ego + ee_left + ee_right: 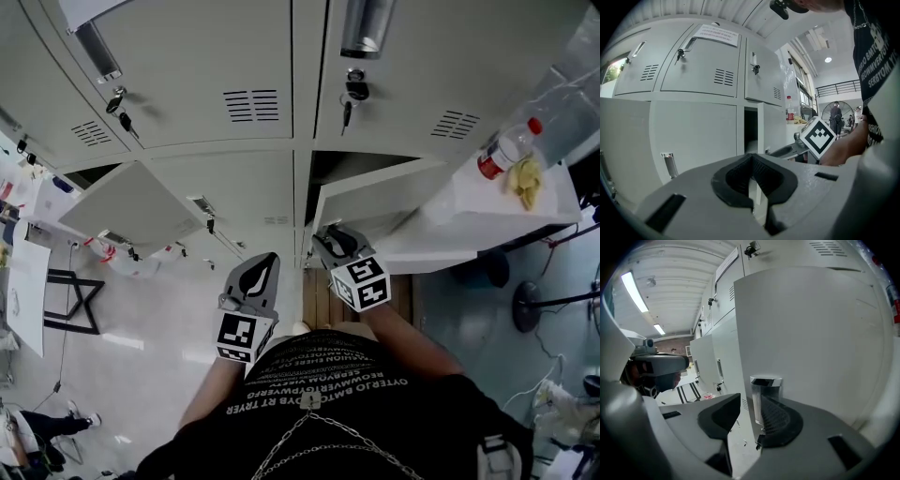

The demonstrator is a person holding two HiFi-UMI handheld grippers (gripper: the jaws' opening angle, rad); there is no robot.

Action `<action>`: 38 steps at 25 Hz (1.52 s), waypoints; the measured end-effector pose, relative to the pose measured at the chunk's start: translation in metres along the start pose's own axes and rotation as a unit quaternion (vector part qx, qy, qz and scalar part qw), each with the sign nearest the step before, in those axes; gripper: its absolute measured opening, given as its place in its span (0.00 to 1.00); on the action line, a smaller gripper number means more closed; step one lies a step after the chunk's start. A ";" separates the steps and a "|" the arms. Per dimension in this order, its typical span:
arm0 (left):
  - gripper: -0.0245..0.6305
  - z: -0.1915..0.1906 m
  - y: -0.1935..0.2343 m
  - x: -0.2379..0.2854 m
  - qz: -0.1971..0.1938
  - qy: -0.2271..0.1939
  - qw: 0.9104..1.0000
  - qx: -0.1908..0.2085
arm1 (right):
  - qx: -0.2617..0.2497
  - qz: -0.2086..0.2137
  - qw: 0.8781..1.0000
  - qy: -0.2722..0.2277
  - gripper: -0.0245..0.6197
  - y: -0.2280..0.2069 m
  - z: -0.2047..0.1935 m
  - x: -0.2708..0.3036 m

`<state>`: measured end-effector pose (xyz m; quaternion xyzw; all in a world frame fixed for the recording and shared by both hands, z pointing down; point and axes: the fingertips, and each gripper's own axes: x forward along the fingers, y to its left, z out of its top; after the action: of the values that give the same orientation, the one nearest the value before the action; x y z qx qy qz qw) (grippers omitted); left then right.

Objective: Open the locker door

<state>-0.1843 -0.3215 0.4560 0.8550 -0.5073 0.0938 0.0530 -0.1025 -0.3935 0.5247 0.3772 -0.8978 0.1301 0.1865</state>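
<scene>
grey metal lockers (234, 178) fill the upper half of the head view. the locker door (375, 204) you're after is just right of centre, standing ajar with a dark opening (342, 164) showing behind it.

your right tongs (330, 242) sit at that door's free edge. in the right gripper view the tongs (752, 408) are spread apart, and the door's chrome handle (765, 397) stands upright between the two pads. it is close against the ribbed pad (780, 420) on the right, with a clear gap to the other. the pale door panel (811, 333) fills the right of that frame.

your left tongs (261, 267) hang at lower centre of the head view, beside the right ones and off the lockers. in the left gripper view their tips (751, 161) meet with nothing between them, and they point at the ajar door's edge (761, 129).

at the left of the head view another door (131, 206) is swung wide open. keys (354, 94) hang in the upper locks. at the upper right a white surface (469, 220) carries a clear bottle (506, 150) with a red cap and something yellow (527, 180) beside it.
</scene>
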 end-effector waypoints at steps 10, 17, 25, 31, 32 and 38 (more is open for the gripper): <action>0.04 0.002 -0.026 0.007 -0.035 0.003 0.999 0.003 | 0.010 -0.013 1.000 0.015 0.21 0.006 -0.016 -0.032; 0.04 0.002 -0.037 0.008 -0.043 0.000 0.999 0.005 | 0.008 -0.001 1.000 0.023 0.21 0.009 -0.026 -0.050; 0.04 0.012 -0.067 0.021 -0.060 0.003 0.998 0.020 | 0.003 0.031 0.999 0.016 0.21 0.011 -0.040 -0.080; 0.04 0.017 -0.106 0.031 -0.070 0.009 0.997 0.028 | -0.007 0.067 0.998 0.015 0.21 0.008 -0.054 -0.112; 0.04 0.019 -0.112 0.033 -0.072 0.009 0.997 0.028 | -0.011 0.073 0.997 0.016 0.21 0.007 -0.057 -0.118; 0.04 0.026 -0.141 0.043 -0.068 0.008 0.997 0.033 | -0.022 0.102 0.994 0.022 0.21 -0.003 -0.070 -0.147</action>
<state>-0.0376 -0.2953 0.4399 0.8882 -0.4439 0.1128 0.0352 0.0113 -0.2773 0.5239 0.2767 -0.9298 0.1372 0.2000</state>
